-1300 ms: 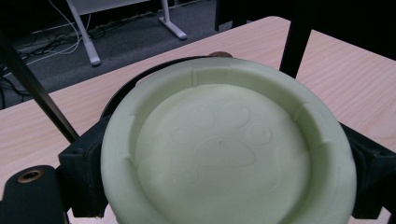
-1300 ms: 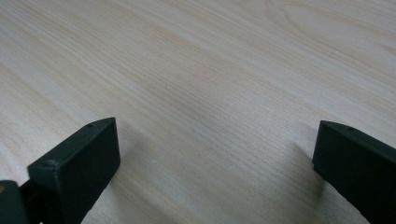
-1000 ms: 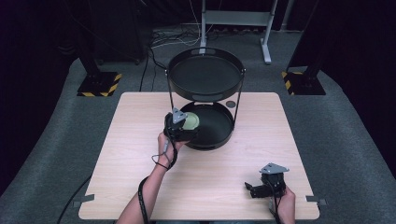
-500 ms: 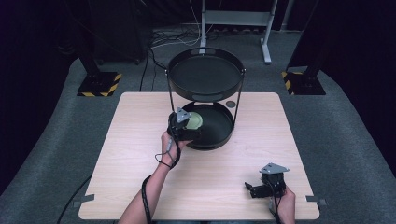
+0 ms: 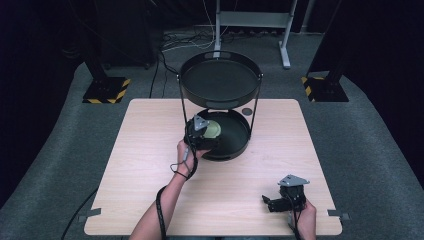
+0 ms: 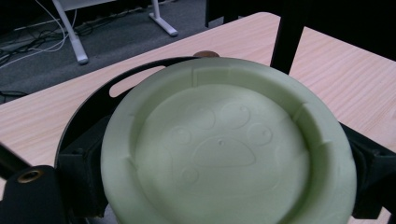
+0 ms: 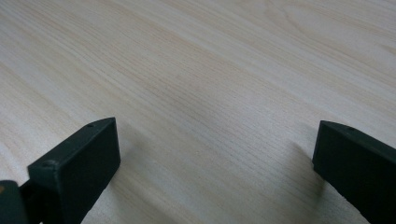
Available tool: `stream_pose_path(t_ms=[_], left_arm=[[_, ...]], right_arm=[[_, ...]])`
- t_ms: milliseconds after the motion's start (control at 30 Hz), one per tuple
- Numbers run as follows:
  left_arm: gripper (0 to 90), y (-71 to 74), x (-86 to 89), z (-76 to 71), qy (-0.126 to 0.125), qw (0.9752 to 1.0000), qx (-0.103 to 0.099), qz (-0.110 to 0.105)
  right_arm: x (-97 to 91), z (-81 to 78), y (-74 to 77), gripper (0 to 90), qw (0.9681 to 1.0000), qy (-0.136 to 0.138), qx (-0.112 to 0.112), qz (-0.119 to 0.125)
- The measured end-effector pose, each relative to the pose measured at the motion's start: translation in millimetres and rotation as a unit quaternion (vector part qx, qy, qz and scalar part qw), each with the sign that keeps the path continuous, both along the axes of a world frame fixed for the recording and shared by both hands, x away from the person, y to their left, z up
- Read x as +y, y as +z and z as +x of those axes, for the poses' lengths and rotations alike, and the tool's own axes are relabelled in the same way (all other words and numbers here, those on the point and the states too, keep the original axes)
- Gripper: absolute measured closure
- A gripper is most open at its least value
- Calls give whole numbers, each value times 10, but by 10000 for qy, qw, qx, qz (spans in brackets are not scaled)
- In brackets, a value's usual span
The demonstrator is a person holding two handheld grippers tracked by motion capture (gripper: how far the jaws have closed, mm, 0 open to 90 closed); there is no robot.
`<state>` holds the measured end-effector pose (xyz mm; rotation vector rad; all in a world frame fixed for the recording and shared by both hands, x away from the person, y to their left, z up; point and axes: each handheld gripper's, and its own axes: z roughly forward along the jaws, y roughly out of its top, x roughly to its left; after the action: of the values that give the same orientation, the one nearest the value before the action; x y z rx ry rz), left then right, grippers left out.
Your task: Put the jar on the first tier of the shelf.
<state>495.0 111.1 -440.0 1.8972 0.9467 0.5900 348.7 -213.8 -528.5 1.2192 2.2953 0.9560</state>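
A pale green round plate (image 6: 224, 149) with a raised paw print sits between the jaws of my left gripper (image 5: 206, 135), one jaw against each side of its rim. The gripper holds the plate (image 5: 212, 130) over the left part of the lower tray (image 5: 239, 142) of a black two-tier stand. A person's left hand grips it from the near side. My right gripper (image 5: 272, 204) rests low over the table near the front right corner. Its jaws stand wide apart with bare wood between the fingers (image 7: 79, 158).
The stand's upper tray (image 5: 220, 80) hangs above the lower one on thin black posts (image 5: 256, 107). A small brown round object (image 5: 246, 111) lies on the table behind the lower tray. Grey carpet surrounds the wooden table (image 5: 150, 150).
My left gripper has carried the green plate slightly rightward, further over the lower tray. The right gripper has stayed still.
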Motion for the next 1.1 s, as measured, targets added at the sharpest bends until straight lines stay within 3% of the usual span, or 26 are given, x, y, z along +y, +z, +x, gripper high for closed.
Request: stream_pose_path(t_ms=[433,1100], left_arm=[[113,-166,-85,108,79,9998,163,20],[113,-570,-224,169,223,9986,475,-65]], right_arm=[[0,0,0,1,10000,0,-1,0],[2,-2,0,1,10000,6,-1,1]])
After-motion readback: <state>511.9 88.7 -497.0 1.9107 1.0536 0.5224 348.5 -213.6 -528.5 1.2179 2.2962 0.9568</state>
